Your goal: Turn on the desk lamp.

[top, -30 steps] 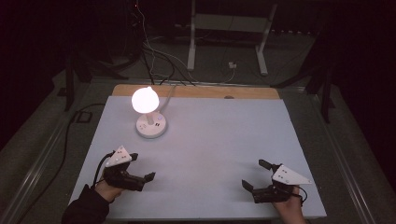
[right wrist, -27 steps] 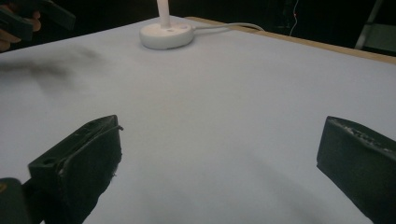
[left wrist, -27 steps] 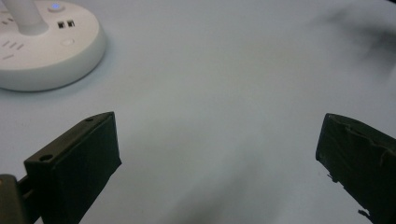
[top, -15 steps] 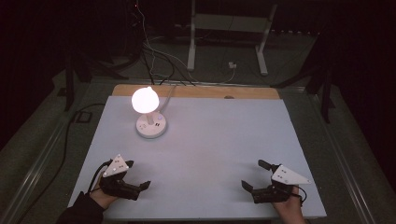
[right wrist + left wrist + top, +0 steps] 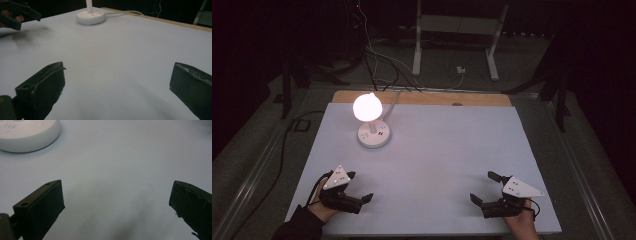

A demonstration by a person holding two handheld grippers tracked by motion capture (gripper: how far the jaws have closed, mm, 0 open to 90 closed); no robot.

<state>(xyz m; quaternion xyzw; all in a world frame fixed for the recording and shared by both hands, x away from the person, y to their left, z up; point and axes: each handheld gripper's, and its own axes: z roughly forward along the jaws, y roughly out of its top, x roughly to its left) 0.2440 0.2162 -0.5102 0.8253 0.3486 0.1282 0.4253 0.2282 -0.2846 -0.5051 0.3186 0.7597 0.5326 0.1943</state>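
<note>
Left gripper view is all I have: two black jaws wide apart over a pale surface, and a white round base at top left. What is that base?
Observer: It is the foot of a small lamp; the high view shows its globe bulb lit.
Operator: Where is the other gripper?
Observer: The right gripper sits near the table's front right corner, jaws open, holding nothing.
Operator: Is the lamp wired?
Observer: Yes. In the right gripper view a white cable runs from the base toward the table's far wooden edge.
</note>
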